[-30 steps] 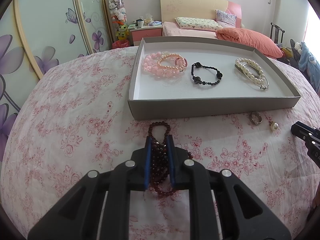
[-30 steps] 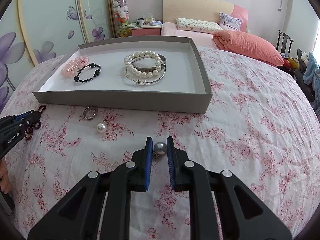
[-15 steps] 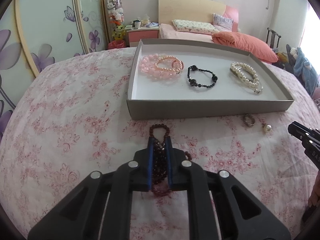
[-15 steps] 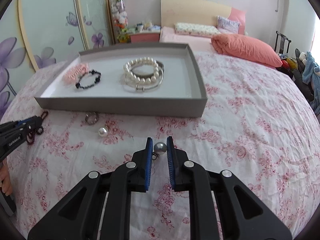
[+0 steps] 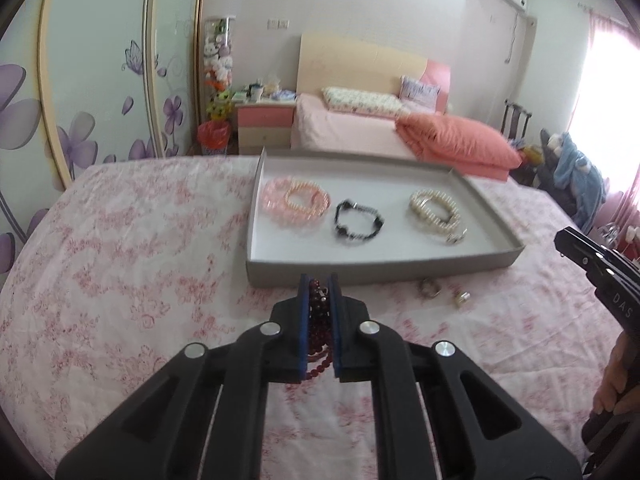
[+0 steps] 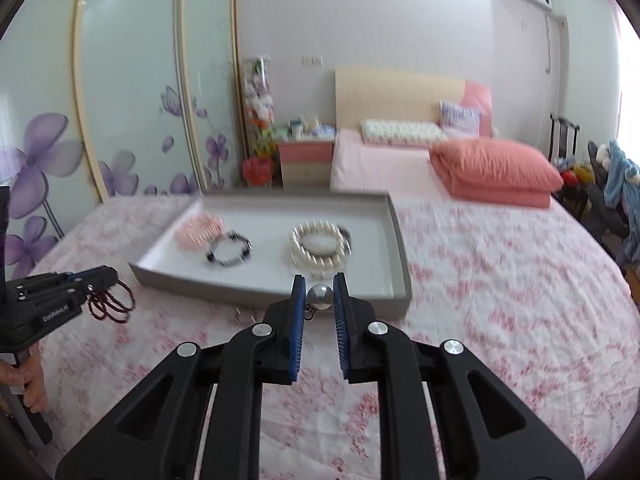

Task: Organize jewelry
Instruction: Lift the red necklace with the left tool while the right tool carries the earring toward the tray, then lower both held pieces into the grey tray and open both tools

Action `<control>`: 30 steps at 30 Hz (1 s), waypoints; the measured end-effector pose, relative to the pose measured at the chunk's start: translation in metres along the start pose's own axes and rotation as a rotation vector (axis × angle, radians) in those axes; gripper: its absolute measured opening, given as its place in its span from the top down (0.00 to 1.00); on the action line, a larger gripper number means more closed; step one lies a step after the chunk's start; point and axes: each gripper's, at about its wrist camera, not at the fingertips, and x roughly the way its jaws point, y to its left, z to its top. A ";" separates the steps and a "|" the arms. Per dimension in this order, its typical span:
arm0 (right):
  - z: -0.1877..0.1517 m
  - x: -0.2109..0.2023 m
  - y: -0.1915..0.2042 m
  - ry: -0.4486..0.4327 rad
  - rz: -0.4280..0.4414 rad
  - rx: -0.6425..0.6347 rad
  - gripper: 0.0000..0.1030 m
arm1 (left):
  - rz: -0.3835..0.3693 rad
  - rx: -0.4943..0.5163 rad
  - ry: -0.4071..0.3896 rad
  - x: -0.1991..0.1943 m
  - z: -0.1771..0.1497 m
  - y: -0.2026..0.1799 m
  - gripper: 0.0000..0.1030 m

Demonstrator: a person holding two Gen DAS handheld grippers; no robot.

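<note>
Presently, the left claw (image 5: pixel 319 284) is pinching a dark red bead bracelet (image 5: pixel 318 320), raised off the floral bedspread (image 5: pixel 132 256) just short of the tray's (image 5: pixel 360 278) near wall. The right claw (image 6: pixel 319 286) grips a silver ball pendant (image 6: pixel 320 296) between its blue pads, near the tray's near right corner. Inside the tray lie pink bracelets (image 5: pixel 294 202), a black bracelet (image 5: pixel 358 220) and a pearl bracelet (image 5: pixel 436 212). A ring (image 5: pixel 429 288) and small pearl piece (image 5: pixel 461 298) rest on the bedspread beside the near wall.

Both wrist cameras look low across the floral bedspread (image 5: pixel 120 248) toward the grey tray (image 6: pixel 400 240), left view from its left corner.
</note>
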 end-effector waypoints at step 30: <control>0.030 -0.021 0.017 -0.255 0.036 -0.027 0.85 | -0.046 0.057 -0.191 -0.041 0.037 -0.038 0.91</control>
